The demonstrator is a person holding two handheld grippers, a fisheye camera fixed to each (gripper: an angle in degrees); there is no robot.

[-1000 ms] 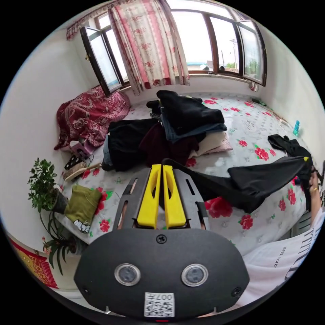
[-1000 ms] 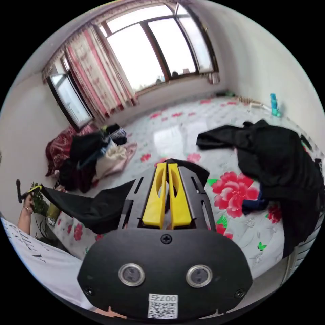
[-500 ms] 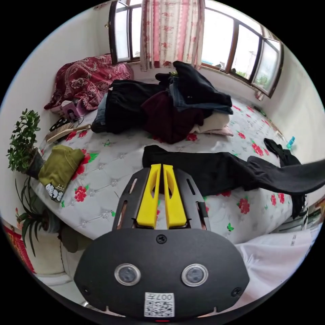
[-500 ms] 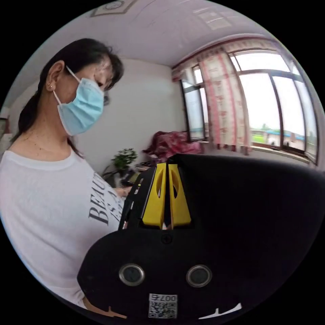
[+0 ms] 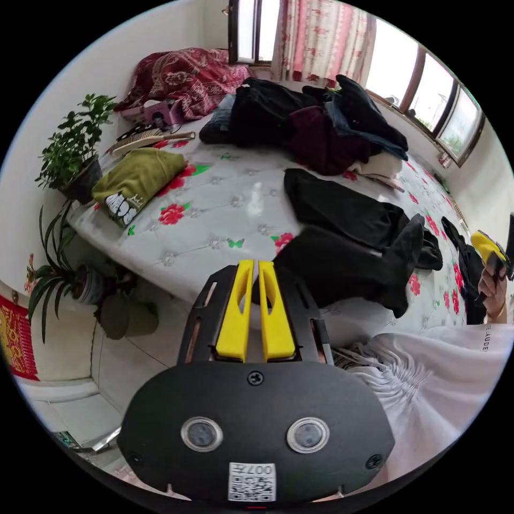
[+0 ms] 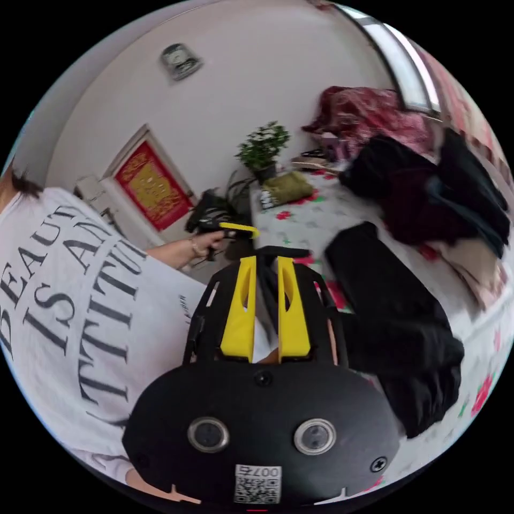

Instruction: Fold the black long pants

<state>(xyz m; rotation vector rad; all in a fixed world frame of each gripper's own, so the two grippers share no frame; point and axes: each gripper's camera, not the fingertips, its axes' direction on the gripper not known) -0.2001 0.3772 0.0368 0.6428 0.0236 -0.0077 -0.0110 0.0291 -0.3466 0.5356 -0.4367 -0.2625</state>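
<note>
Left gripper (image 5: 256, 262): yellow jaws nearly together, apparently pinching a black pants edge; contact partly hidden.
Right gripper (image 6: 263, 262): jaws parted by a narrow gap, nothing held.
Black long pants (image 5: 348, 235): doubled over on the flowered bed (image 5: 214, 214), near its front edge.
Open room: bare bedspread between pants and olive garment (image 5: 136, 179).
Clothes pile (image 5: 321, 126): beyond the pants.
Hand (image 5: 495, 286): raised beside the bed.
</note>
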